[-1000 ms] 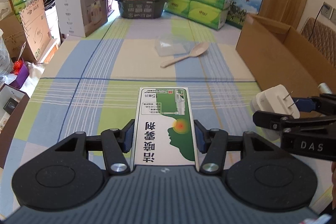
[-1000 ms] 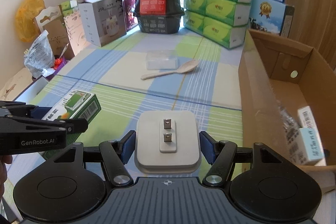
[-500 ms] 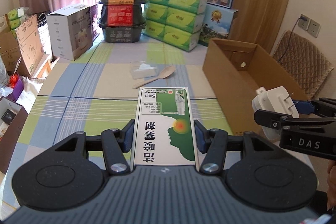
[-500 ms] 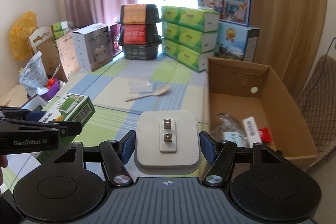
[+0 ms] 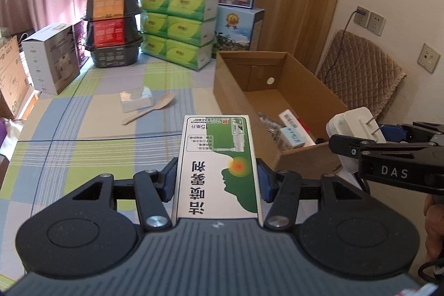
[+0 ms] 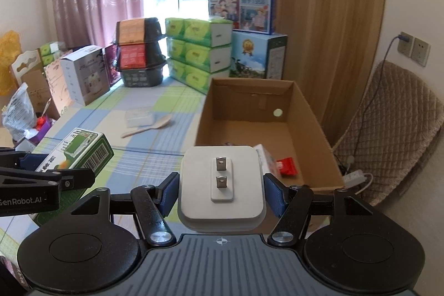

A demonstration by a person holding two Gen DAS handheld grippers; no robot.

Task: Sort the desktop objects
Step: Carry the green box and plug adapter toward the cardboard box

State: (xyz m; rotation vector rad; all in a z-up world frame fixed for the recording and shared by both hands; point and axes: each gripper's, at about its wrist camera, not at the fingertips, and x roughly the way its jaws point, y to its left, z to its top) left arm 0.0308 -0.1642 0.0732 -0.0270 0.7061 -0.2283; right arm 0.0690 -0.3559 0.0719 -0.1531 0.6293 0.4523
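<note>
Left gripper (image 5: 217,179) pinches the green-and-white medicine box (image 5: 217,162), blue pads pressed on its two long sides, box long axis running straight forward out of the jaws, lifted clear of the checked tablecloth (image 5: 83,135). Right gripper (image 6: 221,189) pinches the white plug adapter (image 6: 221,186) flat between its pads, prongs facing the camera, also held in the air. Key relation: the open cardboard box (image 6: 204,113) sits ahead and slightly right of the right jaws, near; from the left jaws it lies ahead and to the right, near wall (image 5: 233,96) just beside the medicine box tip. Right hand looks nearer the opening, so likely adapter drops first. Box already holds a few small packs. Further out on the cloth: a clear plastic container (image 5: 136,99) touching a pale spoon (image 5: 151,111), not yet sorted.
</note>
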